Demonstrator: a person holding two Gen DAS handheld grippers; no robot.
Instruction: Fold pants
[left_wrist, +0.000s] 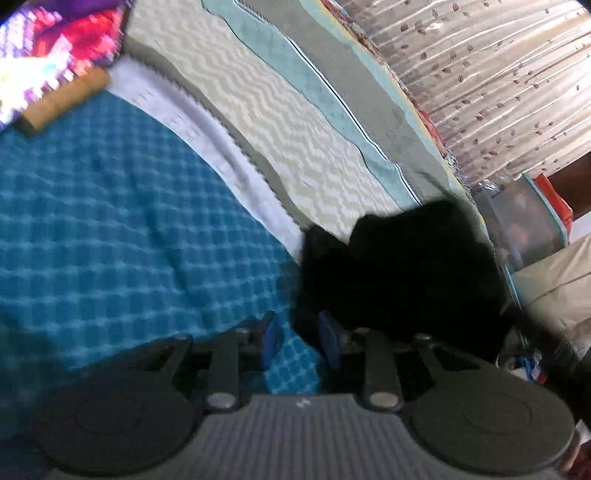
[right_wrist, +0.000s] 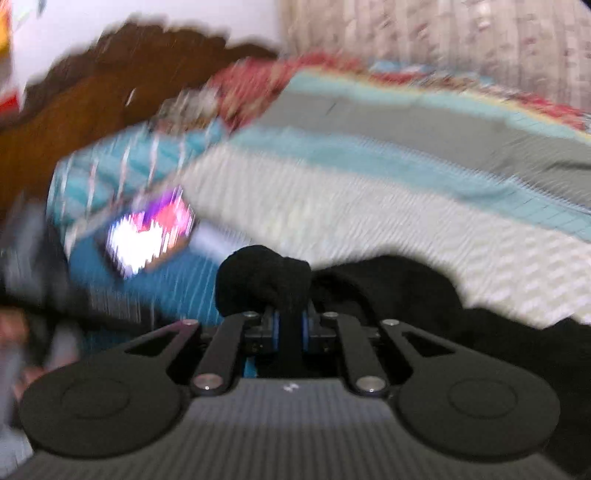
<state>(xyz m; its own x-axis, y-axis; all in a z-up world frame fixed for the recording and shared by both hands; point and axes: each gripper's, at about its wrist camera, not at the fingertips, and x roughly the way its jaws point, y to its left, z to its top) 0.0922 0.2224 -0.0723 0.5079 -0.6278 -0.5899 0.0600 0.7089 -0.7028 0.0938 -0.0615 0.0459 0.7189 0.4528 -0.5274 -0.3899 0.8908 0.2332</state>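
Note:
The black pants (left_wrist: 402, 269) lie bunched on the bed, just ahead and to the right of my left gripper (left_wrist: 301, 338). That gripper is open with blue pads, empty, above the blue checked cloth (left_wrist: 110, 221). In the right wrist view my right gripper (right_wrist: 290, 326) is shut on a bunched fold of the black pants (right_wrist: 264, 280), which bulges above the pads. More of the pants trails off to the right. The right wrist view is motion-blurred.
The bed carries a cream zigzag and teal striped cover (left_wrist: 295, 122). A bright pink and purple patterned item (left_wrist: 55, 51) lies near the pillows (right_wrist: 122, 166). A brown headboard (right_wrist: 92, 88) and a pale curtain (left_wrist: 498, 74) stand behind. Boxes (left_wrist: 524, 218) sit beside the bed.

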